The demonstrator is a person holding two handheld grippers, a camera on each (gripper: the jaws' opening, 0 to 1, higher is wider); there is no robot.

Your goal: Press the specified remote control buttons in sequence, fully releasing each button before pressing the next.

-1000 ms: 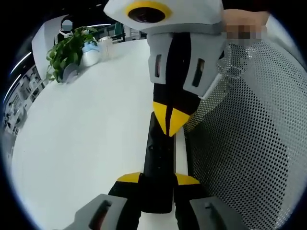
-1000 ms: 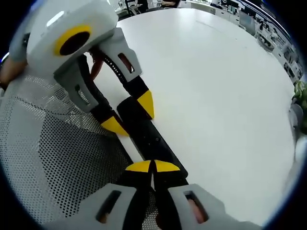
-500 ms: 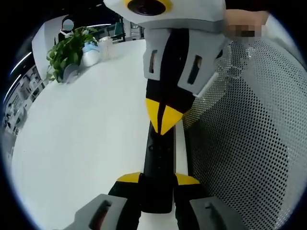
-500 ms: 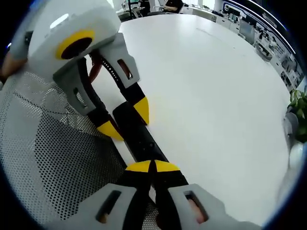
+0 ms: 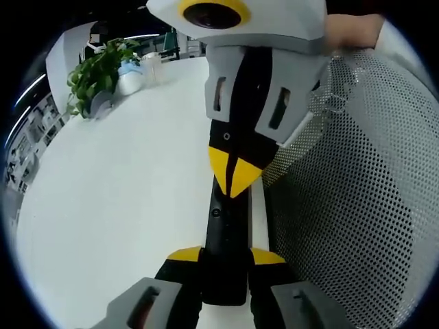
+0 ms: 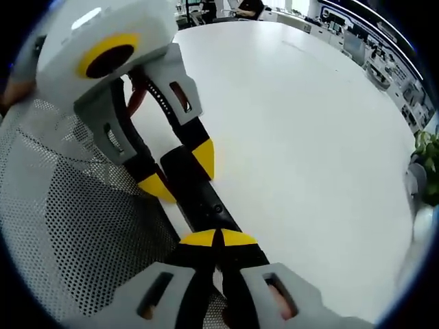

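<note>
Remote control (image 5: 224, 253), slim, rigid and light, lies at the white tabletop (image 5: 123, 192) edge beside mesh (image 5: 357, 205). My left gripper (image 5: 225, 256) clamps its near end; my right gripper (image 6: 217, 238), tips clenched together, bears on its buttons. Smooth plastic could slip, so grasping the sides seems wisest.

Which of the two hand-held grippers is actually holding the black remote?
The left gripper: its jaws clamp the remote at its end, while the right gripper has shut tips resting on top.
</note>
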